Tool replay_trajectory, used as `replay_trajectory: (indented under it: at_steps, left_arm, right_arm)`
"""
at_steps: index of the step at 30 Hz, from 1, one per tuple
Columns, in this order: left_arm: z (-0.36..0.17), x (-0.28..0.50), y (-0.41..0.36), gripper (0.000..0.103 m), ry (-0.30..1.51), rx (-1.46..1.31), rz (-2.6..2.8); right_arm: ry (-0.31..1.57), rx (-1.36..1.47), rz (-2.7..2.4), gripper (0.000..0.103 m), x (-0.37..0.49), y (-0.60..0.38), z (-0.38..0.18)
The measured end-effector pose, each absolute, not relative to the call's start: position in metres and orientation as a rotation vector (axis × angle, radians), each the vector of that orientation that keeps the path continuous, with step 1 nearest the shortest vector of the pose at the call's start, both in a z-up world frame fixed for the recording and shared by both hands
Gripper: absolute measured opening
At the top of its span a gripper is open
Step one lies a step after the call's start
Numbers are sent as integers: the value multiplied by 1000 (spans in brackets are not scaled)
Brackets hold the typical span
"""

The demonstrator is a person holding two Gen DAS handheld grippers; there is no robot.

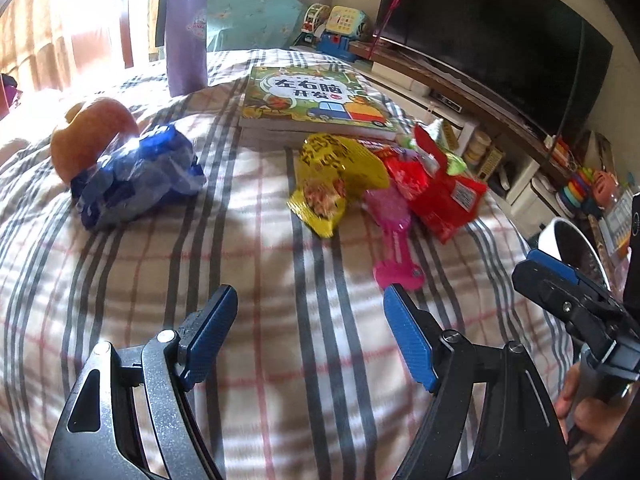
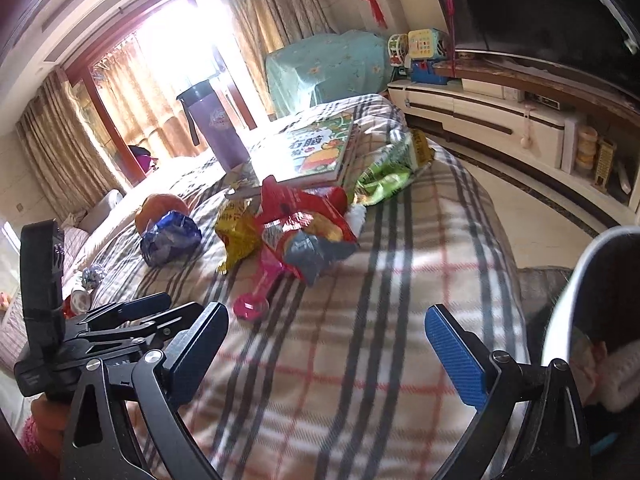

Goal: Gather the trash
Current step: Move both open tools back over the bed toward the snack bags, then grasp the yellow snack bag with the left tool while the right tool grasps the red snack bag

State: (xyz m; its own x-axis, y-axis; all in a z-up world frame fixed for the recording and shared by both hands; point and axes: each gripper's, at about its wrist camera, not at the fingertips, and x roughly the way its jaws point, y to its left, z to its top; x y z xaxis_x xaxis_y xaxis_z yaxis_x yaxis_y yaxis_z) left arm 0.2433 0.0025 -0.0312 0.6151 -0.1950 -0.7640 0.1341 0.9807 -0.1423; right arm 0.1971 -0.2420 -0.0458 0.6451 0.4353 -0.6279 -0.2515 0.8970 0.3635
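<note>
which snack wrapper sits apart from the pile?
The blue wrapper, crumpled against the orange fruit. The yellow wrapper and red wrapper overlap beside the book.

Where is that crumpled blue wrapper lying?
The blue wrapper lies on the plaid blanket, left in both views, against an orange fruit, apart from the yellow packet.

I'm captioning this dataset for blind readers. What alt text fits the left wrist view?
The open left gripper hovers over a plaid blanket with nothing between its fingers. Ahead lie a blue wrapper, a yellow bag, a red bag and a pink comb; a book lies behind.
</note>
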Motion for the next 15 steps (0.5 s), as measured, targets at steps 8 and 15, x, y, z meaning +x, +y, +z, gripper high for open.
replay_trajectory:
  at_steps: [8, 15]
  left_arm:
    - [-37, 276, -3, 77, 866, -34, -183]
    - [-39, 295, -1, 65, 861, -83, -205]
  right_arm:
    - [800, 264, 419, 99, 230, -230, -54]
    - [823, 318, 422, 84, 252, -229, -59]
